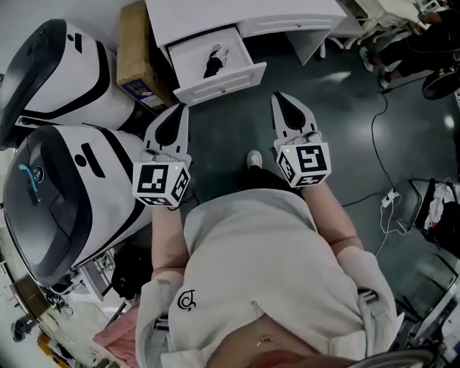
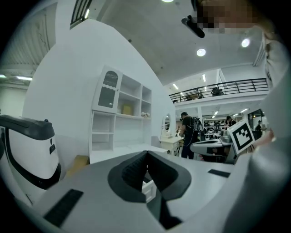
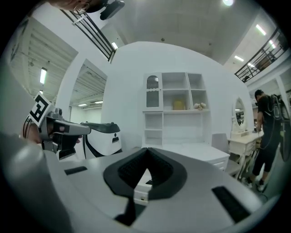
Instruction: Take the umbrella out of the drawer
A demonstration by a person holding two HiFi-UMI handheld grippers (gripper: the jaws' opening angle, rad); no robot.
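The white drawer stands pulled out of the white desk at the top of the head view. Inside it lies a dark folded umbrella. My left gripper points at the drawer's front left corner, a short way off, with its jaws together and nothing in them. My right gripper hovers to the right of the drawer, also shut and empty. Each gripper view looks level along closed jaws, the left gripper and the right gripper, and the drawer front peeks through below.
Two large white-and-black rounded machines crowd the left side, with a cardboard box beside the desk. Cables and a power strip lie on the dark floor at right. A white shelf unit rises behind the desk.
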